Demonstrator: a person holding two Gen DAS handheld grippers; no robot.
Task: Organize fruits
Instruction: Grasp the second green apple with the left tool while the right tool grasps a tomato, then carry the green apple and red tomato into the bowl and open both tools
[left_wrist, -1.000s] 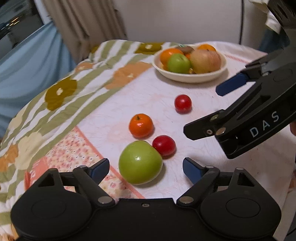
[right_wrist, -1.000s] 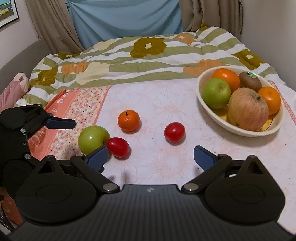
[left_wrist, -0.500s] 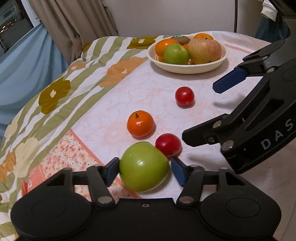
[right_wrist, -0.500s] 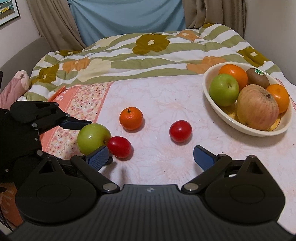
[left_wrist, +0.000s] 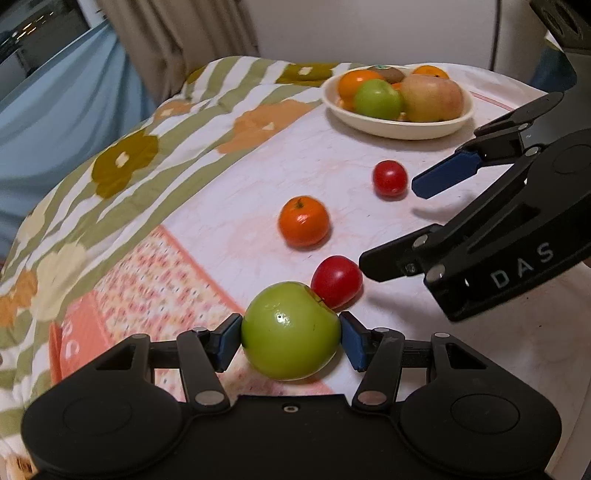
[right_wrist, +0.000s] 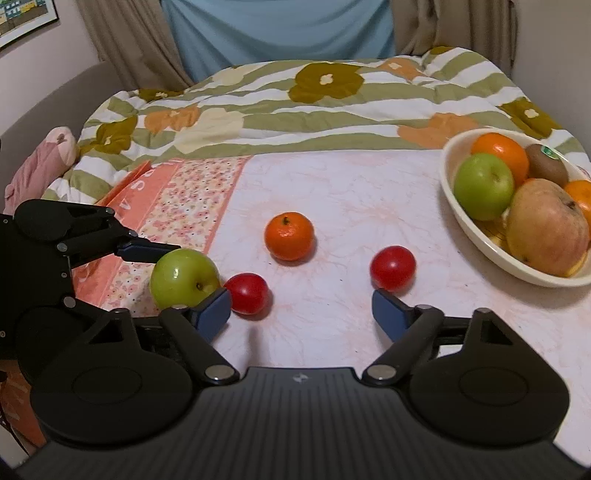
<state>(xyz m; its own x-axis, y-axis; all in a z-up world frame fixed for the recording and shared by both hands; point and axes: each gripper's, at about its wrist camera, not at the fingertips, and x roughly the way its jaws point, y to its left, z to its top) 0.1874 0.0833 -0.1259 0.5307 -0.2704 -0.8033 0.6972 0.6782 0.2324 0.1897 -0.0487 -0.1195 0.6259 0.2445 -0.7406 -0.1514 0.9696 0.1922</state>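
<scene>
**Green apple pinched, right jaws narrowing over bare cloth**

Table w/ floral cloth (right_wrist: 332, 192), curtains behind. Left gripper (left_wrist: 290, 338): blue pads pressed on both sides of the green apple (left_wrist: 290, 330), which sits on the cloth. Right gripper (right_wrist: 301, 314), "DAS" on its body: jaws spread, just been closing, nothing between. Near red tomato (right_wrist: 246, 293) touches the apple; mandarin (right_wrist: 289, 236) & far tomato (right_wrist: 392, 268) beyond it, toward the fruit bowl (right_wrist: 480, 240).

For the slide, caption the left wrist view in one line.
Left hand-held gripper clamps the green apple on the tablecloth; right hand-held gripper hangs open nearby.
</scene>
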